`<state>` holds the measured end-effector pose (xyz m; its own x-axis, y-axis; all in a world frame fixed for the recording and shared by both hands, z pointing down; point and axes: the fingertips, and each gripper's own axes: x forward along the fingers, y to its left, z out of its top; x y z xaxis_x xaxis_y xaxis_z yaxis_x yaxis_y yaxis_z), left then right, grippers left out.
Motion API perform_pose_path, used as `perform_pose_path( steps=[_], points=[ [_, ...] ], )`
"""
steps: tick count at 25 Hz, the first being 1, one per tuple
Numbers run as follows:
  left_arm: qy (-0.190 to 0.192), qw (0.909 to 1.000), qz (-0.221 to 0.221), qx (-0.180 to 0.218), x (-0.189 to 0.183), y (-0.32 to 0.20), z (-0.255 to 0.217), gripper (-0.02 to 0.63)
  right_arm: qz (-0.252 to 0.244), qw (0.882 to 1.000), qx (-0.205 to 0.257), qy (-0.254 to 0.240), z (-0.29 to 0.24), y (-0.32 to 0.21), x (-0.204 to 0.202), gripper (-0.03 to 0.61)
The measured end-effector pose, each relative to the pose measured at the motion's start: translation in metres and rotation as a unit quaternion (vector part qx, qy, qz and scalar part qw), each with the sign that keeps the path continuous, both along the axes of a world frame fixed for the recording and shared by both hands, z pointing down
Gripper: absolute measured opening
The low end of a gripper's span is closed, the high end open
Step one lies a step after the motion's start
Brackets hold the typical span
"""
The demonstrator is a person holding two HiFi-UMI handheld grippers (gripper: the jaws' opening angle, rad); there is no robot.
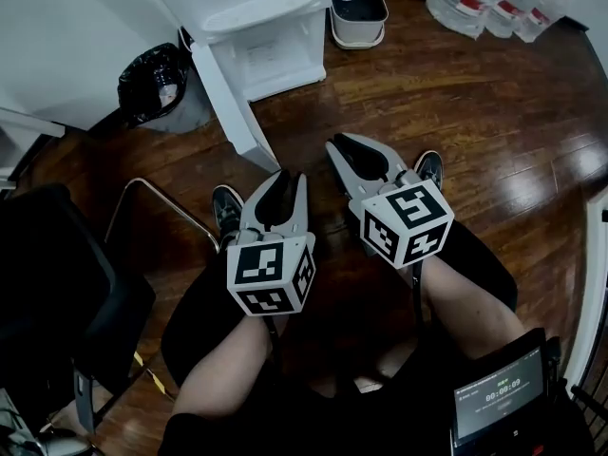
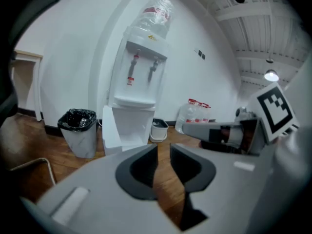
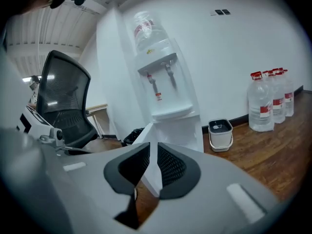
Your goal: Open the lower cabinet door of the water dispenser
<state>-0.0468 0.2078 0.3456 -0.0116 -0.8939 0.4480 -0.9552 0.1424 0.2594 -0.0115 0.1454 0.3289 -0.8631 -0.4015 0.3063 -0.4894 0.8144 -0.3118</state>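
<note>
The white water dispenser (image 1: 266, 27) stands at the far wall. Its lower cabinet door (image 1: 228, 103) hangs swung out to the left, and the white compartment (image 1: 275, 60) behind it is exposed. In the left gripper view the dispenser (image 2: 139, 77) and its door (image 2: 111, 130) sit well beyond the jaws. Both grippers hover over the person's lap, apart from the dispenser. My left gripper (image 1: 290, 177) (image 2: 164, 147) shows a narrow slit between its jaws with nothing in it. My right gripper (image 1: 337, 145) (image 3: 152, 146) has an even thinner slit and is also empty.
A bin with a black bag (image 1: 152, 84) stands left of the dispenser. A white bucket (image 1: 359, 9) and several water bottles (image 1: 494, 3) are to its right. A black office chair (image 1: 57, 293) is at the near left. The person's shoes (image 1: 226, 207) rest on the wooden floor.
</note>
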Motion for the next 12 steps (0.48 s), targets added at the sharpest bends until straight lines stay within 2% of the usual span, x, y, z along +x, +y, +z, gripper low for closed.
perform_pose_path(
  steps=[6,9,12],
  points=[
    [0.028,0.9988,0.004,-0.040,0.002,-0.010,0.024,0.103,-0.036,0.999,-0.001,0.039,0.018,-0.014,-0.001,0.051],
    [0.039,0.9978,-0.001,-0.054,0.001,-0.009,0.034,0.103,-0.030,0.998,-0.010,0.049,0.027,-0.024,0.003,0.051],
    [0.034,0.9966,-0.003,-0.075,-0.002,-0.007,0.050,0.103,-0.018,0.999,-0.013,0.047,0.026,-0.034,0.004,0.051]
  ],
)
